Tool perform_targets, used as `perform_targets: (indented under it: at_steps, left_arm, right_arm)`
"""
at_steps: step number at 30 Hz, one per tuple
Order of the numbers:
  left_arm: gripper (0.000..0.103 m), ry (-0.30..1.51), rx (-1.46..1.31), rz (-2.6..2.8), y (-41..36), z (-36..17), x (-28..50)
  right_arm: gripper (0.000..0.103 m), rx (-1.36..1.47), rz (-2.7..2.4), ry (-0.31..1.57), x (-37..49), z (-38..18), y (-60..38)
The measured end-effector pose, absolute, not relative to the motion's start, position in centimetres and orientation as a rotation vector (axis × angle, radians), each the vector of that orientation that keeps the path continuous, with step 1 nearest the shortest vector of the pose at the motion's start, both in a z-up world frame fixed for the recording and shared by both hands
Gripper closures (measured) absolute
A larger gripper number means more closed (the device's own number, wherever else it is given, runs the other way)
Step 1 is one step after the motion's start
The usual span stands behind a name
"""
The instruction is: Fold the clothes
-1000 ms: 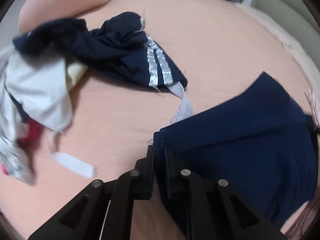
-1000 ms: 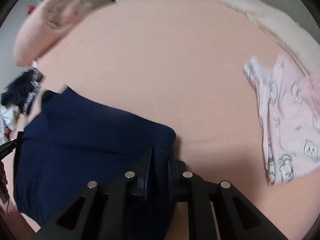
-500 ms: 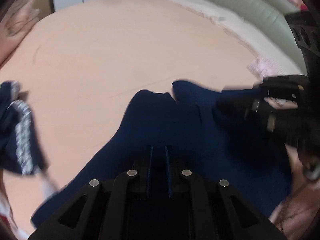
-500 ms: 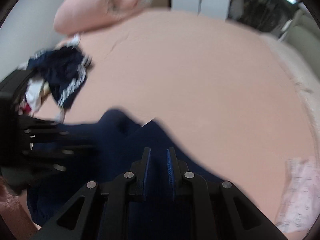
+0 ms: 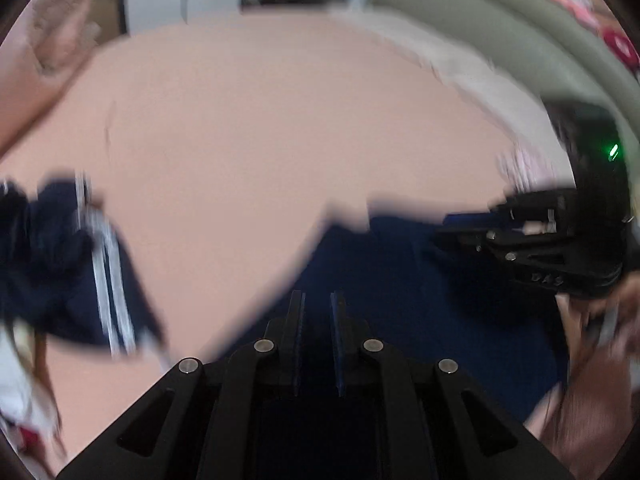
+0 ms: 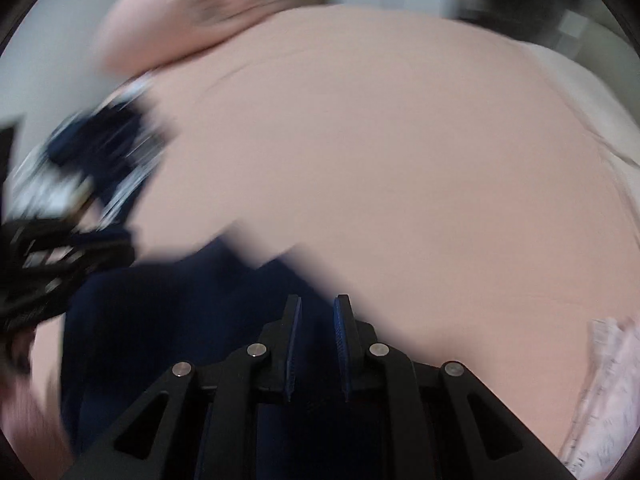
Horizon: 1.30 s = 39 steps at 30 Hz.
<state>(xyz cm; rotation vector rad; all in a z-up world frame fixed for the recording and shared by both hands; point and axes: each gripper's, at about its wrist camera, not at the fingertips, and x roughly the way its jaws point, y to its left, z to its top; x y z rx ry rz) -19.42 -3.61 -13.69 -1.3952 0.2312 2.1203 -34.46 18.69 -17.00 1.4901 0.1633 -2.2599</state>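
Observation:
A plain navy garment [image 5: 400, 280] lies doubled over on the peach bedsheet [image 5: 248, 128], and both grippers hold its near edge. My left gripper [image 5: 318, 300] is shut on the navy cloth, which fills the narrow gap between its pads. In the right wrist view the same navy garment [image 6: 180, 300] runs under my right gripper [image 6: 318, 304], which is likewise shut on it. The two grippers are side by side: the right gripper's black body [image 5: 528, 244] shows at the right edge, the left gripper's body [image 6: 48, 256] at the left edge. Both views are motion-blurred.
A crumpled navy garment with white stripes [image 5: 80, 272] lies to the left with white clothes [image 5: 16, 392] beside it. A pink pillow [image 5: 52, 40] is at the far left. A pale pink printed garment [image 6: 608, 392] lies at the right. A grey-green padded edge [image 5: 500, 40] borders the bed.
Both grippers swung round with the navy garment and came together, so each now sees the other alongside. The garment, spread flat before, is now doubled over. Both grips stay shut.

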Motion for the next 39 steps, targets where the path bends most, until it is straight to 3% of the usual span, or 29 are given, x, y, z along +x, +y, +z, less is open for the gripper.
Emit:
perform_targets:
  at_steps: [2,8,9,11,13,18,22,25,27,29,34,36,39]
  left_arm:
    - [0.093,0.353,-1.507,2.092,-5.5,-15.9,-16.4]
    - [0.089,0.272,-1.397,2.108,-7.3,-15.6,-11.7]
    - [0.084,0.269,-1.382,2.099,-6.7,-15.6,-12.4]
    - [0.048,0.367,-1.446,2.036,-5.4,-17.4,-11.6]
    - [0.046,0.526,-1.483,1.982,-5.1,-19.4,-10.6]
    - [0.046,0.602,-1.498,2.134,-8.6,-18.1,-9.1]
    - [0.047,0.546,-1.415,2.089,-6.1,-19.0,-7.2]
    - [0.045,0.634,-1.417,2.109,-4.7,-21.0,-6.2]
    - [0.045,0.588,-1.439,2.144,-5.8,-20.4,-6.3]
    - [0.045,0.540,-1.460,2.179,-6.8,-19.8,-6.4]
    - [0.044,0.505,-1.491,2.172,-4.8,-21.5,-7.7]
    - [0.043,0.456,-1.567,2.171,-4.4,-22.7,-9.7]
    - [0.043,0.400,-1.572,2.224,-5.5,-21.7,-10.4]
  right_arm:
    - [0.087,1.515,-2.223,0.206,-31.7,-18.3,18.3]
    - [0.087,1.568,-2.377,0.067,-26.5,-18.4,21.1]
    - [0.086,1.573,-2.379,0.099,-25.9,-18.4,20.9]
    - [0.067,1.605,-2.357,0.177,-24.7,-18.9,20.4]
    - [0.068,1.609,-2.376,0.129,-23.0,-19.3,22.2]
    - [0.067,1.690,-2.519,0.065,-20.4,-16.9,27.7]
    - [0.065,1.614,-2.484,0.063,-19.3,-16.1,25.3]
    - [0.059,1.695,-2.401,0.179,-18.4,-18.2,23.2]
    - [0.058,1.681,-2.424,0.163,-17.3,-17.8,24.4]
    - [0.050,1.723,-2.446,0.121,-16.6,-17.1,25.9]
    - [0.047,1.694,-2.554,-0.166,-16.4,-15.3,28.4]
    - [0.046,1.833,-2.505,-0.254,-16.5,-17.0,29.6]
    - [0.046,1.816,-2.529,-0.231,-15.5,-16.5,30.6]
